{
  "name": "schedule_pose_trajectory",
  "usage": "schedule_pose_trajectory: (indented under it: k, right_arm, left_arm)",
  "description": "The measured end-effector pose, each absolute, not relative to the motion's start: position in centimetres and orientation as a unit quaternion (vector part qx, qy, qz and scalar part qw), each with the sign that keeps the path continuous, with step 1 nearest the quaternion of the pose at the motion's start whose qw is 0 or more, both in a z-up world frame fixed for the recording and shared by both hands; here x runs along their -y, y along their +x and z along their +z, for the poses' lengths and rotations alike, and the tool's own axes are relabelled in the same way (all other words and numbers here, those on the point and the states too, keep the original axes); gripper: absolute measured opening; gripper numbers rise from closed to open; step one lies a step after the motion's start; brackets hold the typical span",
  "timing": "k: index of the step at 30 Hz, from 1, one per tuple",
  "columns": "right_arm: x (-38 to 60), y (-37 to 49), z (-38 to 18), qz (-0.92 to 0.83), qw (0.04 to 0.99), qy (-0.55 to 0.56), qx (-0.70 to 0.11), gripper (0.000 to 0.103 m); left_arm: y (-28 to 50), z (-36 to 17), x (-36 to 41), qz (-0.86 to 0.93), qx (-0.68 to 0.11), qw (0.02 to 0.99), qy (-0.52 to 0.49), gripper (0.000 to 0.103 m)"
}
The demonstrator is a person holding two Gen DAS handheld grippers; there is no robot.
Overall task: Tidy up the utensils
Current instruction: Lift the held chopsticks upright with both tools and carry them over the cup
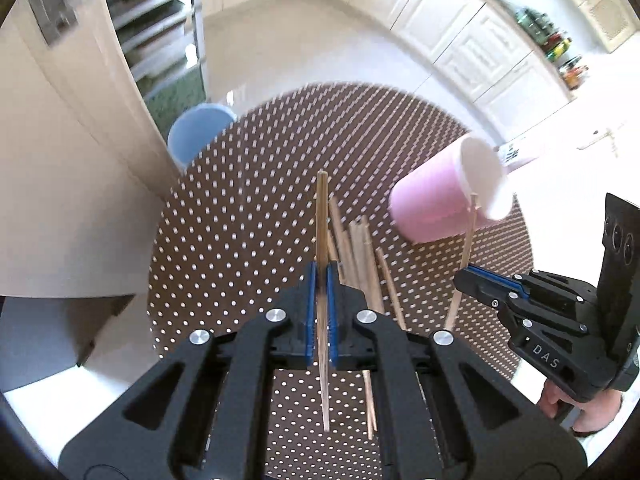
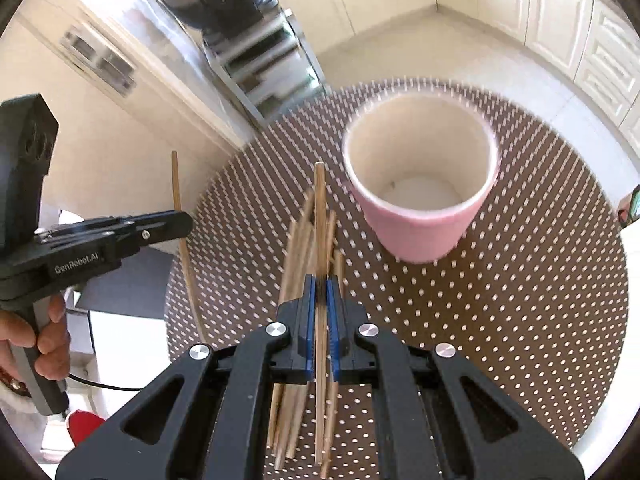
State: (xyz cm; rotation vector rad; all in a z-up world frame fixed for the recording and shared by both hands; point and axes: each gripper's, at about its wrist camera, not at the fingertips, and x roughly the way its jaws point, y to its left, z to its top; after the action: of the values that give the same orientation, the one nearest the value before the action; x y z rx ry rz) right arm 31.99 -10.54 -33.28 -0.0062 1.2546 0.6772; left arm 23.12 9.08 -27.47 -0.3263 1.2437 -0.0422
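Right now I am pinching one thin wooden chopstick (image 1: pixel 322 240) in my left gripper (image 1: pixel 320 280) and another (image 2: pixel 319 216) in my right gripper (image 2: pixel 320 292). Below both jaws, loose wooden sticks (image 2: pixel 298 248) are lying untouched; ahead-right, the pink round cup (image 2: pixel 420 184) is sitting empty.

A blue stool (image 1: pixel 198 134) stands left of centre, beside the dotted tablecloth (image 1: pixel 248 216). Jars (image 1: pixel 560 46) line the upper-right counter.
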Motion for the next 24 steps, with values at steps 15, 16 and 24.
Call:
schedule_pose_trajectory:
  k: [15, 16, 24]
  right_arm:
    - [12.6, 29.4, -21.3, 0.294, 0.841, 0.009, -0.454, 0.005]
    - [12.9, 29.4, -20.3, 0.293, 0.846, 0.013, -0.444, 0.005]
    - [14.9, 30.1, -14.2, 0.265, 0.894, 0.007, -0.361, 0.005]
  left_arm:
    - [23.3, -15.0, -5.9, -0.087, -0.452, 0.878, -0.131, 0.005]
    - [23.3, -14.3, -5.6, -0.092, -0.445, 0.881, -0.132, 0.005]
    - [25.2, -9.4, -3.4, -0.102, -0.363, 0.918, -0.126, 0.005]
